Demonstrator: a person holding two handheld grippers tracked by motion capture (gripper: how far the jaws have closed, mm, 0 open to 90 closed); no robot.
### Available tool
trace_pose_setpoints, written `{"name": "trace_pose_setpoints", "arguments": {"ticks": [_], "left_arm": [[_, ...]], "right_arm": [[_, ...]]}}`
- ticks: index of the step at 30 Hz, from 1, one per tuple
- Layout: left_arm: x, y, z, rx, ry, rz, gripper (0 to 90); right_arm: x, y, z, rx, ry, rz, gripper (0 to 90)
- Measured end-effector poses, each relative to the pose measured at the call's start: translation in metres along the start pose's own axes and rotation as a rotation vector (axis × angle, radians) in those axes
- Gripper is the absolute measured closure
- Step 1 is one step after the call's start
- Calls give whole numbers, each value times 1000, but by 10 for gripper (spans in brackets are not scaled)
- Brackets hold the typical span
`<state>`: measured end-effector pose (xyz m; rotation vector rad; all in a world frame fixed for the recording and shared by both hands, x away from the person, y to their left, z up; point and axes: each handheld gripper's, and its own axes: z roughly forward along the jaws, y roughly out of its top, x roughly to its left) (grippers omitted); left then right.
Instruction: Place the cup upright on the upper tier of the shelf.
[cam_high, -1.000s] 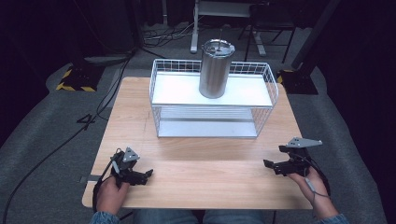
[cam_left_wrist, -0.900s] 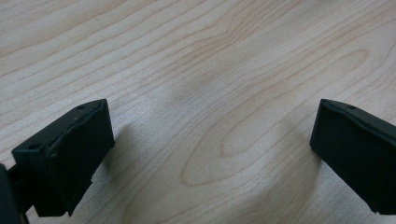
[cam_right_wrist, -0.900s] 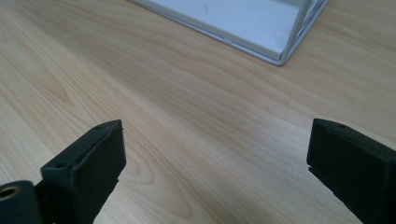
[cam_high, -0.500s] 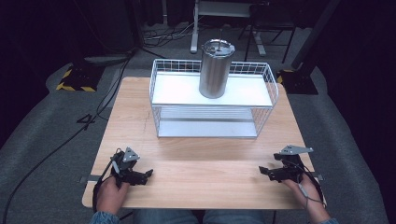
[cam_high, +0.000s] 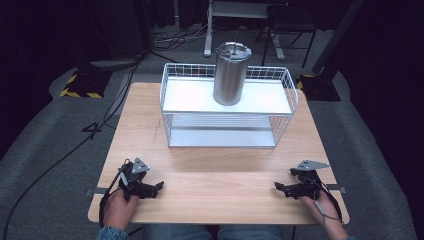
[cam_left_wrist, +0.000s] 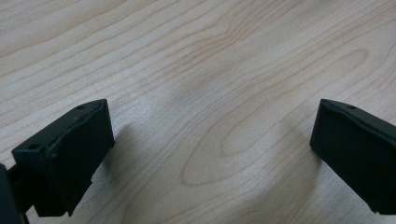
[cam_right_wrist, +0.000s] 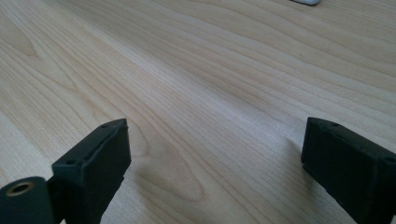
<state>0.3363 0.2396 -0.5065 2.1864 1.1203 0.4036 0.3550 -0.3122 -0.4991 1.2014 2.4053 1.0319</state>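
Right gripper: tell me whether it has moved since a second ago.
Yes. In the high view the right gripper has moved toward the person and slightly inward, farther from the wire rack, which stays put.

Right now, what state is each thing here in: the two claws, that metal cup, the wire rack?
Left gripper: open, empty, low over the table.
Right gripper: open, empty, low over the table.
Tumbler: upright, lid on, standing on the rack's top shelf.
Rack: upright at the table's far side, lower shelf bare.
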Motion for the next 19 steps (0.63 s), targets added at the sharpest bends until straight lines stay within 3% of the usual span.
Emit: {"name": "trace_pose_setpoints", "arguments": {"ticks": [6,8,19], "left_arm": [[0,0,0,0,0,0,1],[0,0,0,2,-2,1,0],[0,0,0,2,-2,1,0]], "right_arm": [[3,-2,3,-15,-40,-38,89],[5,-4,6,-32,-64,-52,53],[6,-3,8,-18,-58,-63,8]]}}
